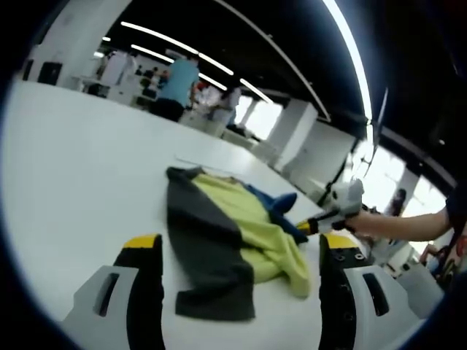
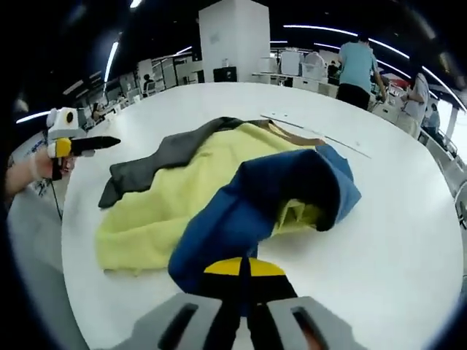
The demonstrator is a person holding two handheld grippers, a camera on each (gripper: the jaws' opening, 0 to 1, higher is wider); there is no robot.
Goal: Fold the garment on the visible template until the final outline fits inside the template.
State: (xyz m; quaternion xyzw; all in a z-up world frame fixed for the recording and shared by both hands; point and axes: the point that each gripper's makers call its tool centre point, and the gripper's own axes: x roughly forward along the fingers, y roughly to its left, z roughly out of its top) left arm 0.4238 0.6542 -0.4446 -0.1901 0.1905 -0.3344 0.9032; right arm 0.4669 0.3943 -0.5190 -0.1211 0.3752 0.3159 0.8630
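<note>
**Crumpled garment on white table, right gripper at blue part**

Grey, yellow and blue cloth garment (image 2: pixel 219 189) lies rumpled on the round white table (image 2: pixel 394 219). Right gripper (image 2: pixel 241 281) jaws closed together at the blue fabric's near edge; whether cloth is pinched, cannot tell. Left gripper (image 1: pixel 237 251) jaws spread apart, nothing between, just short of the grey part. People stand at benches behind.

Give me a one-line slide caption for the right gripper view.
Right gripper shut on the garment, its blue sleeve lifted over the yellow body on the white table.
</note>
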